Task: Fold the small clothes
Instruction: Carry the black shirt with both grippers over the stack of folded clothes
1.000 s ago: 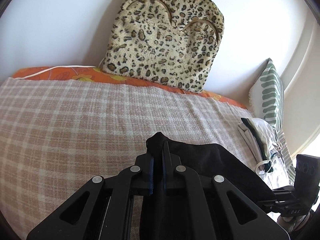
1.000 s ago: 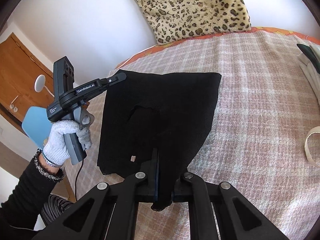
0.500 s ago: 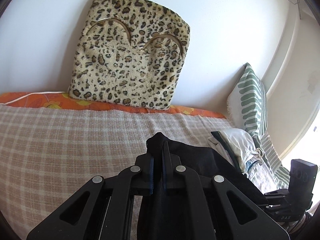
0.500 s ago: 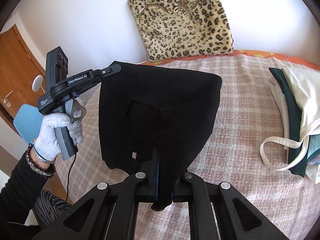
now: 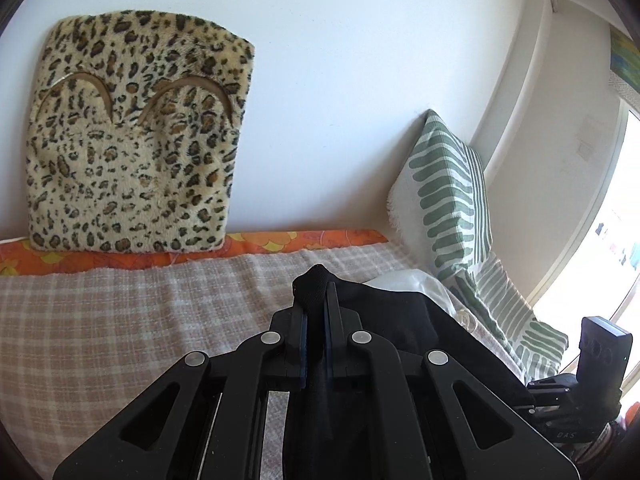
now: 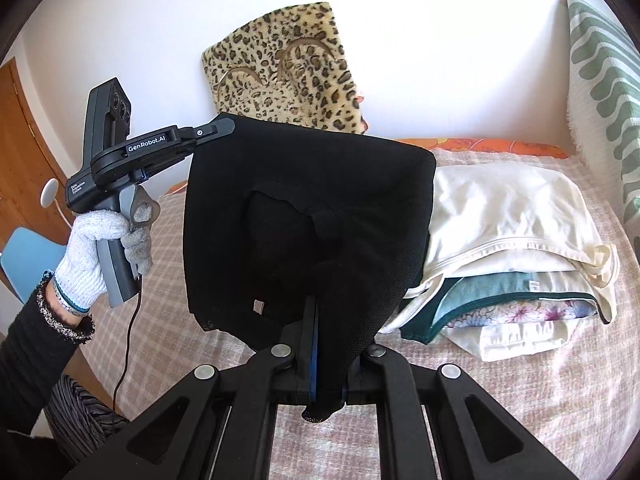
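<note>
A black garment (image 6: 312, 216) hangs folded in the air above the checked blanket (image 6: 520, 380), held at two corners. My left gripper (image 5: 316, 300) is shut on one corner of the black garment (image 5: 400, 320); it also shows in the right wrist view (image 6: 228, 126), gripped by a gloved hand. My right gripper (image 6: 324, 320) is shut on the garment's lower corner. The garment hangs just left of a stack of folded clothes (image 6: 508, 240) and overlaps its left edge in that view.
A leopard-print cushion (image 5: 132, 136) leans on the white wall behind the bed. A green-striped pillow (image 5: 452, 200) stands at the right end. An orange sheet (image 5: 120, 256) edges the blanket. A wooden door (image 6: 24, 136) and a blue chair (image 6: 28, 256) are at the left.
Both grippers have carried the black garment up and to the right, toward the stack of folded clothes. The stack now fills the right of the right wrist view.
</note>
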Tool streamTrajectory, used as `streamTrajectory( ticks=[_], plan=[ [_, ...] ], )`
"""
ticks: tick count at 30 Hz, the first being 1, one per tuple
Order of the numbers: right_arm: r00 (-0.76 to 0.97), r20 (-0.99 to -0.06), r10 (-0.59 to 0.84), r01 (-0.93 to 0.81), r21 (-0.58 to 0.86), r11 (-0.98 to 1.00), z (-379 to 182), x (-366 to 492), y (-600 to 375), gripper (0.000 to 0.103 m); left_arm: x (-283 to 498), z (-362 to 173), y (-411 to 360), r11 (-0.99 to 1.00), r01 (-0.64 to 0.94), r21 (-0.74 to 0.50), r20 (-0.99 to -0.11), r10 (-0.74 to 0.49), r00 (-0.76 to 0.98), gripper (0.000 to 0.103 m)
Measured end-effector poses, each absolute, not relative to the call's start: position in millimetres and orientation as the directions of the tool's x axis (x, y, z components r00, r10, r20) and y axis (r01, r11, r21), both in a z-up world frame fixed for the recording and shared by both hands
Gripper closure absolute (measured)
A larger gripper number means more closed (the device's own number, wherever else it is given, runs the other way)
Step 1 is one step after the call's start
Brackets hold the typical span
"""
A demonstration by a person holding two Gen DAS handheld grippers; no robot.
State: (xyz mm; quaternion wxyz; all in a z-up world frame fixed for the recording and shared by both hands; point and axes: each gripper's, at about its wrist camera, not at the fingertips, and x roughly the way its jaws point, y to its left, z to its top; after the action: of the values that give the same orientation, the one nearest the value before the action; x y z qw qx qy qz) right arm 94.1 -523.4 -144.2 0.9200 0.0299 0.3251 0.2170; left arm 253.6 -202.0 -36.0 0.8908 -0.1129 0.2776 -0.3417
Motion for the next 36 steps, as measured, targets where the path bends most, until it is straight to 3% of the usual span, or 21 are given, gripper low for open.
streamTrajectory(
  ticks=[20, 29, 36],
  plan=[
    [0.782, -0.597, 0.178, -0.223, -0.001, 0.975, -103.5, 125.9, -661.8, 0.098, 295.5, -16.0, -355.6, 0.667, 0.632, -0.395, -0.376, -0.745, 0.552, 0.098],
    [0.764, -0.609, 0.213, -0.265, 0.004, 0.964, -120.4, 171.9, -691.5, 0.098, 336.7, -49.8, -375.4, 0.703, 0.568, -0.428, -0.412, -0.711, 0.57, 0.098],
    [0.718, -0.637, 0.28, -0.293, 0.088, 0.952, -148.4, 207.5, -703.5, 0.098, 360.2, -83.9, -379.4, 0.744, 0.505, -0.437, -0.471, -0.668, 0.576, 0.098]
  ],
)
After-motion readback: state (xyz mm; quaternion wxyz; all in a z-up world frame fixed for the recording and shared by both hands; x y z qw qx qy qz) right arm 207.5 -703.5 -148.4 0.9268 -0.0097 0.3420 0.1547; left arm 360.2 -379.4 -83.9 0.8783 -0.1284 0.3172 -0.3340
